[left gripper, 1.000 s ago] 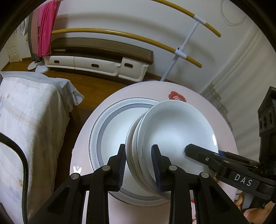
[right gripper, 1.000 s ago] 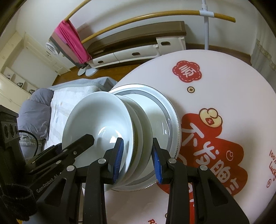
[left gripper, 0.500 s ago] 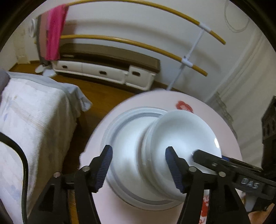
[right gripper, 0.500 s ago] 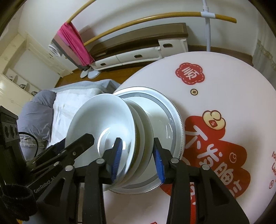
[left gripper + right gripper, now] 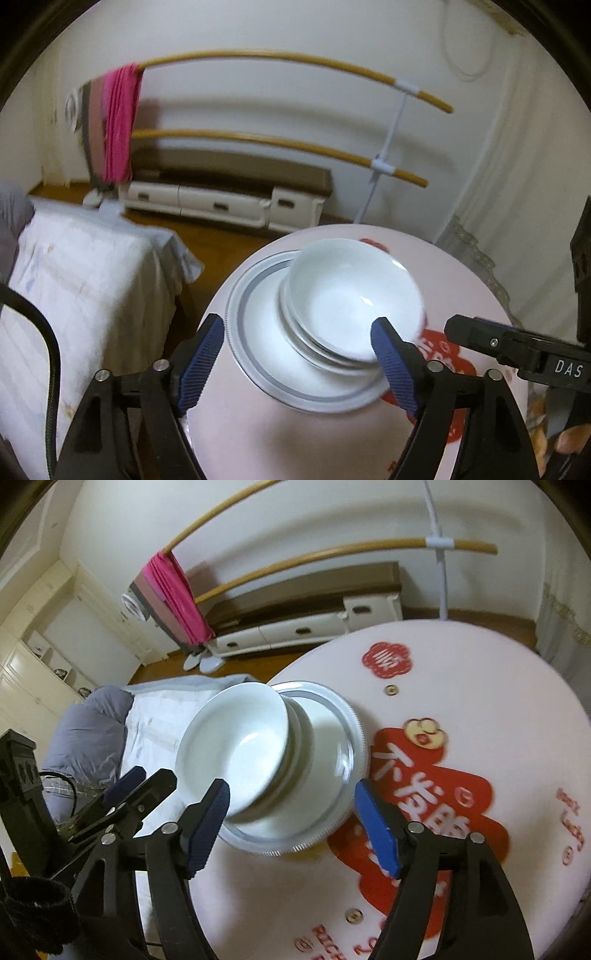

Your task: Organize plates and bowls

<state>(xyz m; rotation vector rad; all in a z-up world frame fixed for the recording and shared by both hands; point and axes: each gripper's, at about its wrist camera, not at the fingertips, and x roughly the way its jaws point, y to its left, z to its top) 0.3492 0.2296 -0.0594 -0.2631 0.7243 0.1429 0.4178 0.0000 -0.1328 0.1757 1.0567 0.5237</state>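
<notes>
White bowls (image 5: 351, 314) nested, stacked on grey-rimmed plate (image 5: 258, 365), plate near bed-side edge of round pink table (image 5: 480, 709). Left gripper (image 5: 299, 365) fingers wide apart, holding nothing, either side of plate. Right gripper (image 5: 291, 823) likewise spread, empty. Stack appears set down. Judgement: back both grippers straight away from plate, pads clear of bowl rims; stack sits off-centre on plate, nudge could tip it.

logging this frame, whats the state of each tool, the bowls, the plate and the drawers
left tool: open, empty
right tool: open, empty
white bowls: nested stack, sitting on the plate
rimmed plate: flat on the round table
cabinet drawers: shut
</notes>
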